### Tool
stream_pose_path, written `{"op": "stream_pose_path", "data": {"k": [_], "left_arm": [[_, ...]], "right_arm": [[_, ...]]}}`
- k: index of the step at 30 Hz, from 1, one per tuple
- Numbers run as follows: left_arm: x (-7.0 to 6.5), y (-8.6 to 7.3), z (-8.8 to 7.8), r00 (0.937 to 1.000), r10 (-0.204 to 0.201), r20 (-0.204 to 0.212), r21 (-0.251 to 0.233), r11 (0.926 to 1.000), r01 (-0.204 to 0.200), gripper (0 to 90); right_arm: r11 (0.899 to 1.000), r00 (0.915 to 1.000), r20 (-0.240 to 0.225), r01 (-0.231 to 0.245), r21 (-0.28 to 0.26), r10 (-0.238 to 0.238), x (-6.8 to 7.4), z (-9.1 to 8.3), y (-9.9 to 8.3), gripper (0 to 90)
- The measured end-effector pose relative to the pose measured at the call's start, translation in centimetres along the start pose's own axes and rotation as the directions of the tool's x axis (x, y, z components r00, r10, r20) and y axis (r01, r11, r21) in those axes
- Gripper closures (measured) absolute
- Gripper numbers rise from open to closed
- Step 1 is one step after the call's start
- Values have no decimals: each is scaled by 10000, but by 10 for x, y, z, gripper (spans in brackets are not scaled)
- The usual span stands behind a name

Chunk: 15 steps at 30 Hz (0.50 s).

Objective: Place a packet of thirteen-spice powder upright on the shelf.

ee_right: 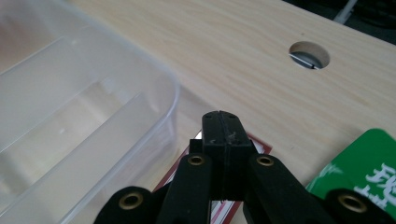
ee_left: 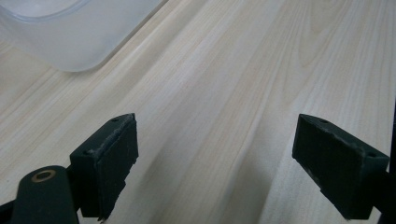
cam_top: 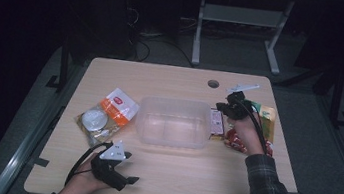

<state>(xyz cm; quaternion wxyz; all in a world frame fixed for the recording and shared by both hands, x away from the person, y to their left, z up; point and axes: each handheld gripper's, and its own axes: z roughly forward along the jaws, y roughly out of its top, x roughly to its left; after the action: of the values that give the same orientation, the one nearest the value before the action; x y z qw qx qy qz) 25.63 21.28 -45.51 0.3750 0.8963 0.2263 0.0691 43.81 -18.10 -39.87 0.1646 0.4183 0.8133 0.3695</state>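
Left gripper (cam_top: 125, 174): nearest the camera, at the table's near edge, its jaws wide apart with nothing between them; in the left gripper view the fingers (ee_left: 109, 163) stand over bare wood.
Right gripper (cam_top: 220, 107): jaws pressed fully together, pad against pad (ee_right: 224, 140), no thing clamped that can be seen.
Red-and-white packet (cam_top: 216, 124): lies flat on the table just beside the clear plastic tub's right wall; in the right gripper view it shows directly under the closed jaws (ee_right: 259, 148); whether they touch it cannot be told.
Clear plastic tub (cam_top: 173, 121): mid-table, just left of the right gripper.
Green packet (ee_right: 369, 168): to the right of the closed jaws.
Orange-and-white packets (cam_top: 107, 115): left of the tub, well apart from the right gripper, near the left one.
Table (cam_top: 174, 178): pale wood, with a round cable hole (cam_top: 213, 84) near its far edge.
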Motion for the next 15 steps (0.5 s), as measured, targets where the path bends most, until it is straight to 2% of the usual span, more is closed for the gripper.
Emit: {"op": "stream_pose_path", "data": {"k": [2,6,11,15], "left_arm": [[0,0,0,10000,-1,25,14,10000,1,137],[-1,1,1,10000,-31,32,16,10000,31,137],[-1,0,0,10000,23,-18,46,10000,-23,139],[-2,0,1,10000,-25,-4,-20,10000,25,139]], "right_arm": [[9998,9999,116,-109,146,107,-3,6,3,898],[9994,9993,170,-326,-64,327,-13,16,7,898],[9988,9988,265,-414,255,408,-22,34,6,897],[9962,9969,332,-730,474,714,-27,48,6,897]]}}
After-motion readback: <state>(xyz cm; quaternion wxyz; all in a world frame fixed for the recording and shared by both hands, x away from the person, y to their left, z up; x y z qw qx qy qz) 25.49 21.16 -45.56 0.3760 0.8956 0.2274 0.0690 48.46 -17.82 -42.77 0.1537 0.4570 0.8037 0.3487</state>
